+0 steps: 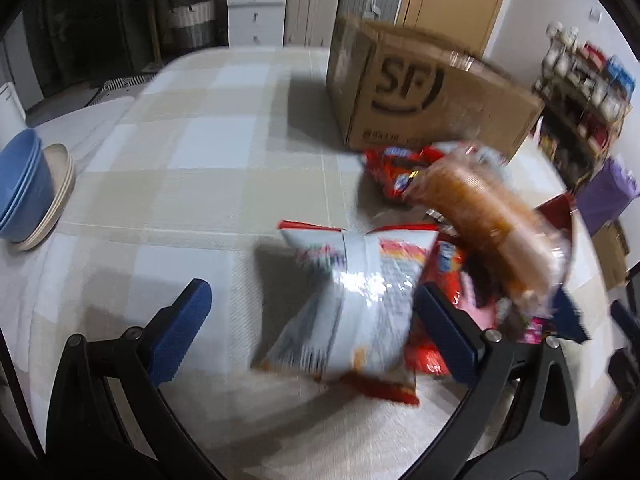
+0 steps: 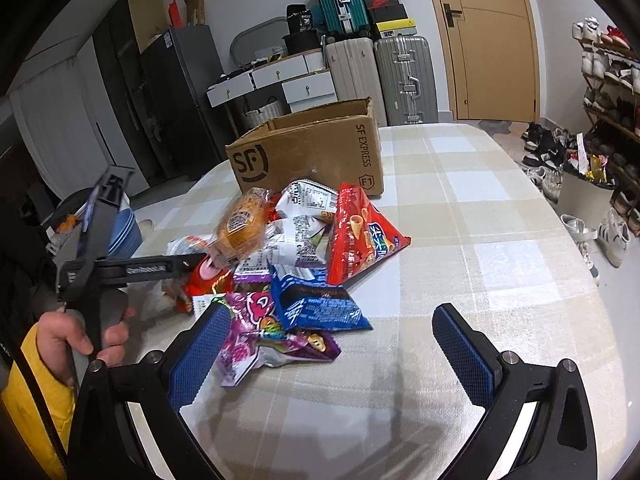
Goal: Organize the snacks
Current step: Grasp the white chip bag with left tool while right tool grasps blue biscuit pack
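Note:
A pile of snack bags lies on the checked tablecloth in front of an open SF cardboard box [image 2: 308, 152], which also shows in the left wrist view [image 1: 424, 92]. The pile holds a red cone-snack bag [image 2: 360, 232], a blue bag [image 2: 320, 304], a purple candy bag [image 2: 264, 332] and white bags. My left gripper [image 1: 316, 316] is open with a white-backed bag [image 1: 356, 300] between its fingers. A wrapped bread [image 1: 480, 216] is blurred and tilted above the pile; it also shows in the right wrist view [image 2: 240, 224] just past the left gripper's tip. My right gripper [image 2: 332, 344] is open and empty, just short of the pile.
Stacked blue and beige bowls [image 1: 32, 192] sit at the table's left edge. The table [image 2: 480, 240] extends right of the pile. Suitcases [image 2: 404, 80], drawers, a door and a shoe rack [image 2: 608, 92] stand beyond it.

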Available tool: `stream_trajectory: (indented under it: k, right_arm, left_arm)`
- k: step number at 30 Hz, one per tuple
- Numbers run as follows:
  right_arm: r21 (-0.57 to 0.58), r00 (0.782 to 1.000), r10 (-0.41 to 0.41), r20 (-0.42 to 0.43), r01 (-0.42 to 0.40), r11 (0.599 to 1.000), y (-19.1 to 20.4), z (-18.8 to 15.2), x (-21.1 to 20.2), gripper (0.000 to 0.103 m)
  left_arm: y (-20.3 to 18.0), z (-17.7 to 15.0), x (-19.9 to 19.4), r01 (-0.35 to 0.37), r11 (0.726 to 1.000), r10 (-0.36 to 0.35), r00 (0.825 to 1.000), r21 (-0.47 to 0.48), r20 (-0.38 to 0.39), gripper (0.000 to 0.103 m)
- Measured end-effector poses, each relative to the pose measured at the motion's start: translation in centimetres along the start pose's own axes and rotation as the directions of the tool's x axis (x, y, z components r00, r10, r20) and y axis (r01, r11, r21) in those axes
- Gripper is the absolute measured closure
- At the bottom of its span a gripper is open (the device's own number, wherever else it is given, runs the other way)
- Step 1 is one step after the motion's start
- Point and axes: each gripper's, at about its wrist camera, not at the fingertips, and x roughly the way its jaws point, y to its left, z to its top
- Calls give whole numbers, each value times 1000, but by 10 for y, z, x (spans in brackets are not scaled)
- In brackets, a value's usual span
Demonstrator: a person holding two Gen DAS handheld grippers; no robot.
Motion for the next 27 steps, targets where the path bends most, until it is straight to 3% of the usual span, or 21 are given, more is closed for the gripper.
stream_trajectory:
  k: [2, 4, 7, 8, 9, 13, 17, 21, 25, 27]
  right_arm:
    - [9, 1000, -5, -11, 6, 1000, -4, 3, 6, 0]
    - [24, 1000, 19, -18, -18, 1000, -8, 4, 8, 0]
    - [37, 998, 39, -43, -38, 999, -11, 9, 19, 0]
    - [47, 997, 63, -50, -61, 997, -13, 12, 24, 0]
    - [58, 995, 86, -53, -83, 995, -15, 14, 27, 0]
    - [80, 989, 112, -92, -105, 991, -17, 23, 42, 1]
    - [104, 979, 136, -151, -121, 987, -17, 24, 61, 6]
    - [117, 967, 160, -200, -139, 983, -17, 20, 78, 23]
    - [126, 962, 178, -209, -154, 980, -18, 18, 85, 25]
    - [130, 956, 192, -220, -166, 977, -18, 17, 87, 39]
  left_arm:
    - [1, 1, 4, 41, 999, -41, 999, -19, -5, 19]
    - [3, 2, 11, 70, 997, -70, 997, -22, -20, 21]
    - [-1, 3, 14, 32, 999, -32, 999, 24, -10, 38]
    - [0, 1, 12, 32, 999, -32, 999, 27, -2, 52]
    - [3, 1, 11, 54, 998, -54, 999, 21, 4, 57]
    - [17, -3, 8, 124, 992, -124, 992, -1, 14, 61]
    - [24, -7, 1, 116, 993, -116, 993, -6, 27, 61]
    - [26, -12, -10, 121, 993, -121, 992, -9, 34, 61]
    - [25, -20, -30, 137, 991, -136, 989, -5, 58, 61]
    - [24, -22, -37, 143, 990, -143, 988, -5, 66, 61]
